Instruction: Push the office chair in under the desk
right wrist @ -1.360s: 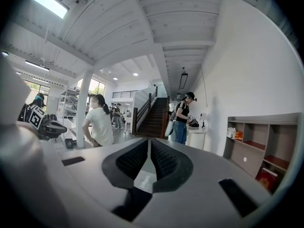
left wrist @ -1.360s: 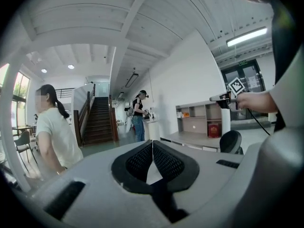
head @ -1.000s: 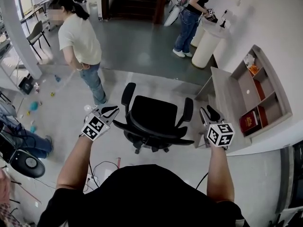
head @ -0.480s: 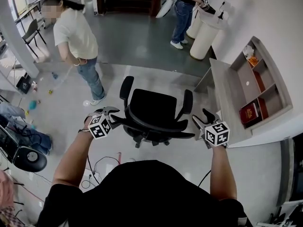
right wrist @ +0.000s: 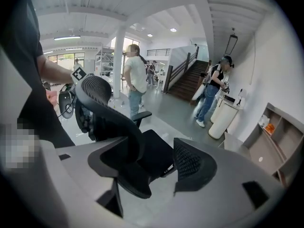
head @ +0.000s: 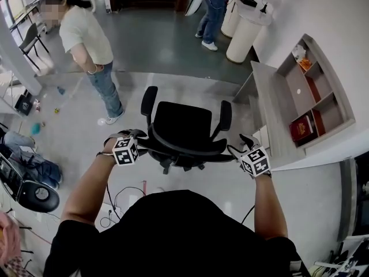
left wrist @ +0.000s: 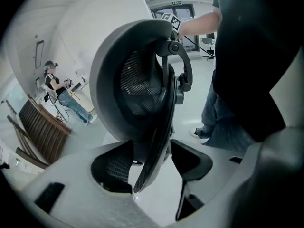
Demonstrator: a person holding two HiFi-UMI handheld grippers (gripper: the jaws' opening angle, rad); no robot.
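A black office chair [head: 183,120] stands in front of me, its seat facing away and its curved backrest [head: 184,150] nearest me. The grey desk [head: 271,111] is to the chair's right, against the wall. My left gripper [head: 140,138] is at the backrest's left end and my right gripper [head: 234,149] at its right end. In the left gripper view the backrest's edge [left wrist: 154,141] runs down between the jaws of the left gripper [left wrist: 152,163], which are opening. In the right gripper view the backrest's end [right wrist: 126,172] lies between the opening jaws of the right gripper [right wrist: 152,167], close to the left pad.
A shelf unit [head: 308,94] stands on the desk. A person in a pale shirt [head: 86,36] stands at the far left, another person [head: 212,4] by white round stands [head: 245,33]. Cables [head: 124,203] lie on the floor near my feet.
Both grippers have come inward from beside the chair to the two ends of its backrest. The desk and chair sit a little higher in the head view.
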